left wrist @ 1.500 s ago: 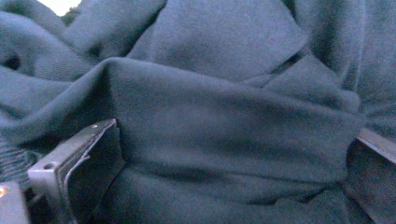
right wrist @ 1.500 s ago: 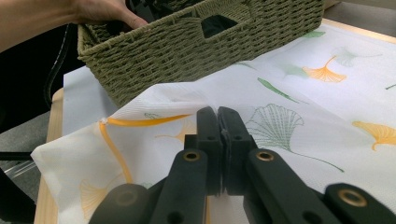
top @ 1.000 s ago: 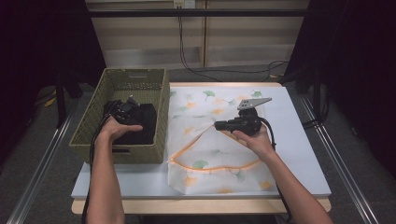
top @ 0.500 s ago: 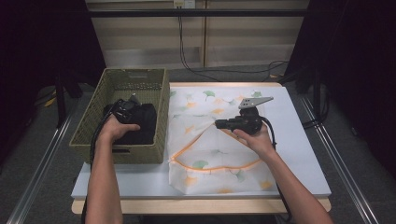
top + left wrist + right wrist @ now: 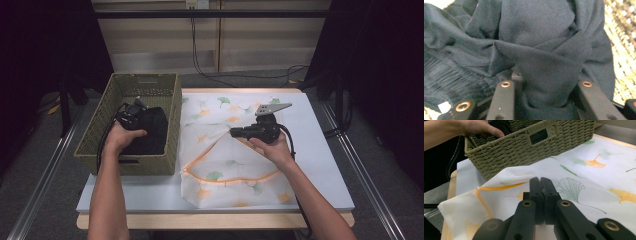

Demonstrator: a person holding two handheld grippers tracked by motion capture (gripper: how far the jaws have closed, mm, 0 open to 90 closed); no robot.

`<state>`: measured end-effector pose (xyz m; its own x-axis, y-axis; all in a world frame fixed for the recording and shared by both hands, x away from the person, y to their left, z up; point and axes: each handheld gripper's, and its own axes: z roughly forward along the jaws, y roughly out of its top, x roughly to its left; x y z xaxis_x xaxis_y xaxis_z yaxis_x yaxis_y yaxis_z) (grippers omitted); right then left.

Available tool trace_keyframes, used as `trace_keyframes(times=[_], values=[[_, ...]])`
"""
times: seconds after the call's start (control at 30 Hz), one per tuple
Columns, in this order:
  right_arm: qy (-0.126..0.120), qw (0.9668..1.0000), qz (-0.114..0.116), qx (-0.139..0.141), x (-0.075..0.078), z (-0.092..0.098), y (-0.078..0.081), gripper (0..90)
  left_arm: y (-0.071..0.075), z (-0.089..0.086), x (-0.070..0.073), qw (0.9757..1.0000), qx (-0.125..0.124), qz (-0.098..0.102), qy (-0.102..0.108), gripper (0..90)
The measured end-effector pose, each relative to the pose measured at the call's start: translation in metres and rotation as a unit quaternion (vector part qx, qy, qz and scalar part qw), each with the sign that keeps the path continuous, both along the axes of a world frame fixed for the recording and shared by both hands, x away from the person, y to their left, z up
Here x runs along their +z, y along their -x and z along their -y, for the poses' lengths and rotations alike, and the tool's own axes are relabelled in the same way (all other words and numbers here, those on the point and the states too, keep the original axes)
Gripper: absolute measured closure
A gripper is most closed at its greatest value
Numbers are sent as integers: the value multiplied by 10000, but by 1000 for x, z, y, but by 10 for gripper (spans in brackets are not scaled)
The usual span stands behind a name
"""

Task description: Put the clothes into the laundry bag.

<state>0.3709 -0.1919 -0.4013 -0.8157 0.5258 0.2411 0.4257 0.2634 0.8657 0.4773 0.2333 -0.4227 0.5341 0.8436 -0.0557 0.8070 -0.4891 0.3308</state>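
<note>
A black garment lies in the woven green basket at the table's left. My left gripper is down on it, and its jaws have just been closing. In the left gripper view a fold of the garment is bunched and pinched in the left gripper. A white bag with ginkgo prints and orange trim lies right of the basket. My right gripper is shut on its upper layer and holds the mouth lifted. In the right gripper view the right gripper has its jaws together on the bag.
The basket stands close to the left of the bag, with the person's other hand inside it. A pale board covers the tabletop, bare at the right. Cables run along the floor behind the table.
The left hand has shifted a little over the black garment in the basket. The right hand and the lifted bag have stayed where they were.
</note>
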Motion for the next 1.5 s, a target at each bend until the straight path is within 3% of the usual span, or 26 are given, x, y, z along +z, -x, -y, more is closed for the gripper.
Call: trace_keyframes(times=[0.03,0.1,0.33,0.4,0.63,0.67,0.7,0.8,0.9,0.93,0.97,1.03,1.07,1.1,1.13,1.17,1.23,1.3,1.43,1.47,1.5], values=[[-2,10000,3,-3,0,0,0,890,-1,-3,4,9999,-145,80,9,651],[-5,10000,6,3,0,0,0,891,1,-5,8,9996,-58,183,203,651],[-17,10000,30,14,1,0,1,891,6,-13,19,9976,60,549,428,656],[-60,10000,15,22,1,0,0,892,10,-18,24,9935,123,785,814,657],[-64,10000,2,21,2,0,1,892,16,-29,31,9878,251,1121,1056,660],[-74,10000,-9,25,2,0,1,893,18,-28,32,9837,391,1221,1258,660],[-81,10000,-19,27,2,1,0,894,19,-30,35,9844,293,1279,1173,661],[-75,10000,-47,40,1,0,0,894,22,-34,41,9781,396,1492,1399,661],[-68,10000,-22,50,1,-1,0,894,25,-37,47,9752,396,1619,1459,662],[-71,10000,-26,42,2,-1,0,894,26,-39,49,9754,332,1623,1452,662],[-71,10000,-22,49,1,0,0,894,27,-39,49,9728,387,1686,1542,662],[-77,10000,-32,41,1,0,0,894,28,-42,51,9719,358,1751,1534,662],[-77,10000,-30,39,1,0,0,894,29,-41,52,9687,443,1808,1642,662],[-79,10000,-27,42,1,0,0,894,30,-43,53,9685,417,1812,1656,662],[-79,10000,-26,45,1,0,0,894,31,-44,53,9652,491,1876,1756,662],[-77,10000,-28,43,2,0,0,894,31,-46,54,9645,461,1876,1802,663],[-79,10000,-27,46,1,0,0,894,33,-48,56,9597,528,1967,1935,662],[-83,10000,-28,43,2,0,0,894,35,-51,59,9575,525,2038,1973,663],[-93,9999,-40,40,2,1,0,894,40,-53,63,9488,502,2257,2154,662],[-91,9999,-34,43,2,1,0,894,40,-53,63,9488,502,2257,2154,662],[-94,9999,-39,42,2,1,0,894,43,-53,66,9436,518,2374,2247,663]])
